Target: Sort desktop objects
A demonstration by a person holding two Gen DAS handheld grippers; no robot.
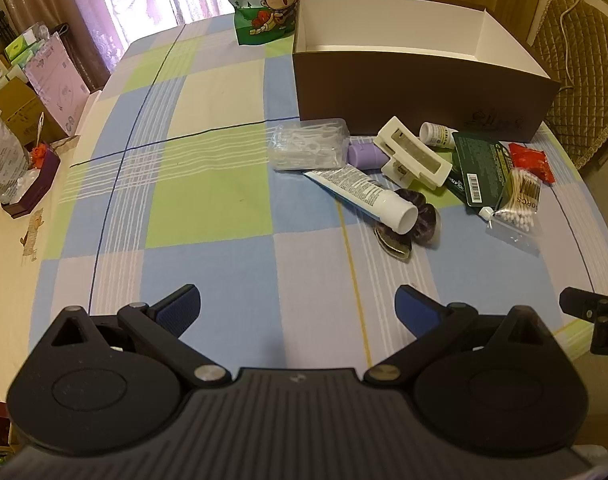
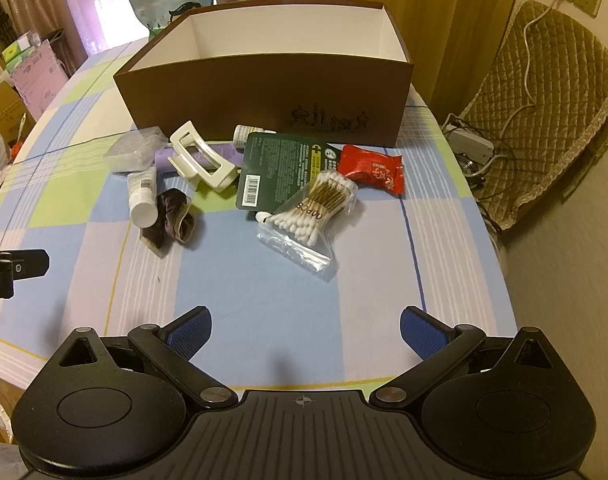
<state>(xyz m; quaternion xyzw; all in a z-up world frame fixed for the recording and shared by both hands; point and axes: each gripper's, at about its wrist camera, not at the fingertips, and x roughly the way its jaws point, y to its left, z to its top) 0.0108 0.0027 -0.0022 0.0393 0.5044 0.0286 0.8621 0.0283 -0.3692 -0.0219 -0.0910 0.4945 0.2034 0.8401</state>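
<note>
Surface: checked cloth [image 2: 264,300] in blue, green and lilac over a table; curtains and cartons behind. An open brown box [image 2: 264,92], white inside, is set at the far side; nothing is seen in it from either view.

Pile, left end: clear floss-pick case [image 1: 307,142], w/ a purple cylinder [image 1: 363,156] just beside it. A white tube [image 1: 367,196] lies across a dark scrunchie [image 2: 172,220], cap toward the cameras.

Pile, middle: cream hair claw [image 2: 202,160] is propped on the purple cylinder; a small white bottle [image 1: 437,134] lies behind it, near the box wall.

Pile, right end: green card pack [image 2: 284,168], w/ a cotton-swab bag [image 2: 315,208] lying partly on it and a red sachet [image 2: 373,168] touching its far corner.

Left gripper [image 1: 298,304]: jaws spread wide, nothing held; pile is ahead and to its right, apart from the pads.

Right gripper [image 2: 305,330]: jaws spread wide, nothing held; swab bag is nearest, ahead, not touched.

Risk 1: items overlap, so a lift of the tube or claw is likely to drag neighbours.

Risk 2: slick swab bag and flat card pack are judged prone to slipping from the pads.

Risk 3: grippers sit close together; a clash is possible if both reach for the pile at once.
</note>
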